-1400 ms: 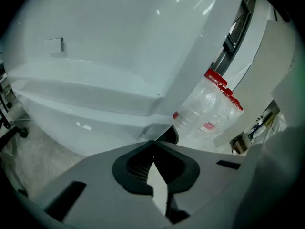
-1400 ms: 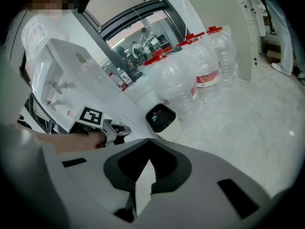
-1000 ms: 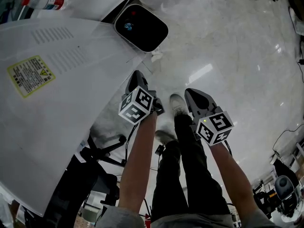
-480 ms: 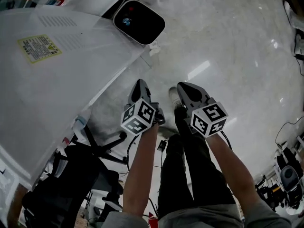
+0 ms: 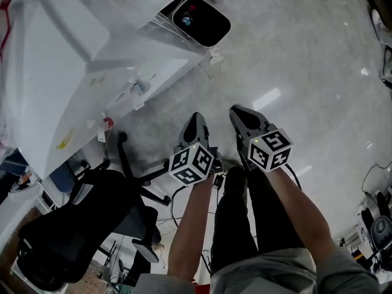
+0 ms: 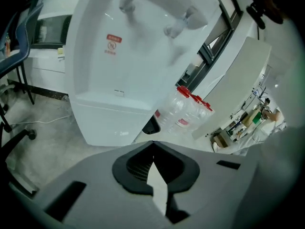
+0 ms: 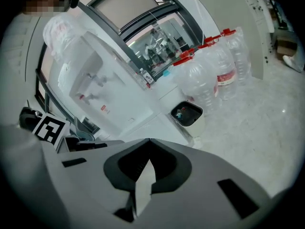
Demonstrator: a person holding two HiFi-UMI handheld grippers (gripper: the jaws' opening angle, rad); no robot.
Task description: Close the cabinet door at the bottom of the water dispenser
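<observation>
The white water dispenser (image 5: 55,72) stands at the upper left in the head view, with its taps (image 5: 138,86) over the drip ledge. Its tap recess and red sticker (image 6: 113,42) show in the left gripper view, and the lower cabinet front (image 6: 112,123) looks like a flat white panel. Whether that door sits fully flush I cannot tell. My left gripper (image 5: 195,121) and right gripper (image 5: 236,112) hang side by side over the floor, apart from the dispenser. Both are shut on nothing, with the left jaws (image 6: 152,143) and the right jaws (image 7: 148,140) meeting at their tips.
A bin with a black lid (image 5: 202,21) sits beside the dispenser, next to several large water bottles with red caps (image 6: 183,109). A black office chair (image 5: 79,225) stands at the lower left. The person's legs and shoes (image 5: 236,185) are below the grippers, on the pale marble floor (image 5: 306,72).
The head view has swung: the large white panel with the yellow label has gone from sight, and the dispenser's tap side and the chair now show. Both grippers stay shut, side by side.
</observation>
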